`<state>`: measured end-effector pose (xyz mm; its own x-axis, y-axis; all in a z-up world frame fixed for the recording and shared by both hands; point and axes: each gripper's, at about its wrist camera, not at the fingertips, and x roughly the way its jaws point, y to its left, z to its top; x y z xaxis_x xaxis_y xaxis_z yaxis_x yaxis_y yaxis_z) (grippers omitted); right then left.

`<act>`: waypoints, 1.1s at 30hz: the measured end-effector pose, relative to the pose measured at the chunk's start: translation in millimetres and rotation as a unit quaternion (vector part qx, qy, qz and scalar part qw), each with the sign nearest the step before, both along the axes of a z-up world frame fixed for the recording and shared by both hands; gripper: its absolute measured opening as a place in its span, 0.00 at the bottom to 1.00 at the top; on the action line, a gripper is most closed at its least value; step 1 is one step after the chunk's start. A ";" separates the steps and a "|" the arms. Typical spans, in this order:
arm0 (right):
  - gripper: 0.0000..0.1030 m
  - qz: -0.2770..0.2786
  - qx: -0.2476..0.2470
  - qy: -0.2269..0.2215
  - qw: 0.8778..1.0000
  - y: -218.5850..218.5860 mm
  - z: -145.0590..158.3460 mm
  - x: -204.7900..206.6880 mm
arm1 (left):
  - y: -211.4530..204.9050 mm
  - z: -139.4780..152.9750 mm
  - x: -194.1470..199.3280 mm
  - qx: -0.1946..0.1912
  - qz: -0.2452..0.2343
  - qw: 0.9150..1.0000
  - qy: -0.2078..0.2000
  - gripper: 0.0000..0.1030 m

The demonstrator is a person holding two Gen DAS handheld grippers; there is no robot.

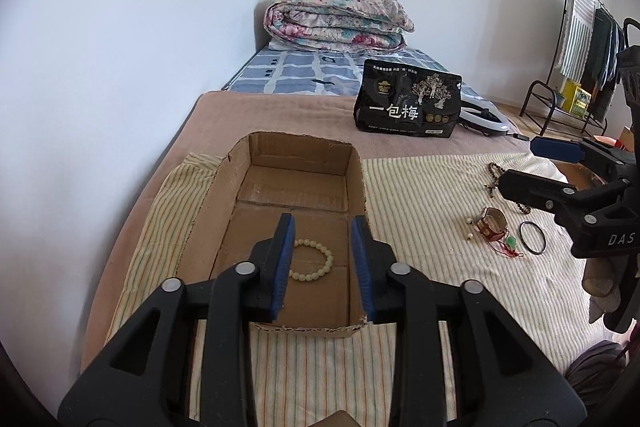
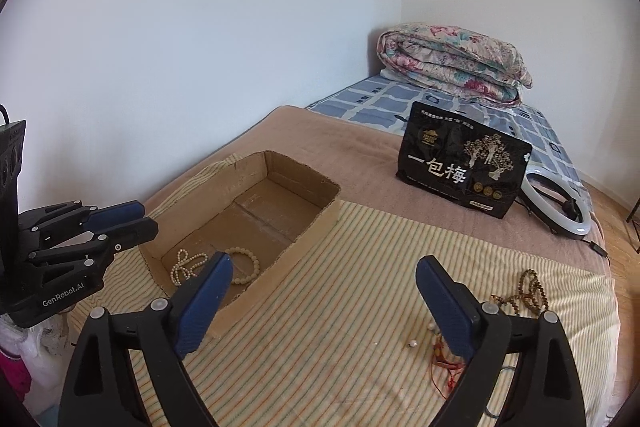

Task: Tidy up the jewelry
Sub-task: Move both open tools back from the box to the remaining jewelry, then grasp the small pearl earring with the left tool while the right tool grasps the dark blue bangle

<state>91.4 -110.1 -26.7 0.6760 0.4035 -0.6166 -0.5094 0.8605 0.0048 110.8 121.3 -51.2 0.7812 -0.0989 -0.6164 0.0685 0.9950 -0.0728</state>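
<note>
Cardboard box (image 1: 280,163) holds a cream bracelet (image 1: 316,261); both grippers' jaws released, seemingly empty, above the bed.

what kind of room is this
Most likely a bedroom. The work surface is a bed set in a wall corner, with a folded floral quilt at its far end, and a clothes rack hung with garments stands on the wooden floor beside it.
</note>
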 end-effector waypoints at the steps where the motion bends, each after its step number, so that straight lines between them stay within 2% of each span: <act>1: 0.97 -0.004 0.000 -0.003 1.000 -7.1 1.3 -2.4 | -3.2 0.6 -0.2 -0.002 -0.003 1.000 -0.003 0.45; 6: 1.00 -0.028 -0.006 -0.007 1.000 -43.4 5.1 -5.7 | -21.1 1.0 1.2 -0.007 -0.016 1.000 -0.005 0.47; 16: 1.00 -0.089 -0.021 -0.005 0.996 -120.1 -0.5 -9.7 | -68.1 -3.4 13.0 -0.007 -0.058 0.998 0.002 0.47; 25: 1.00 -0.152 -0.015 0.016 0.988 -190.0 -18.6 -7.6 | -104.1 -17.2 27.1 -0.013 -0.088 0.996 0.018 0.47; 33: 1.00 -0.185 -0.011 0.041 0.982 -228.7 -43.8 -3.3 | -128.6 -35.1 38.8 -0.018 -0.110 0.993 0.037 0.47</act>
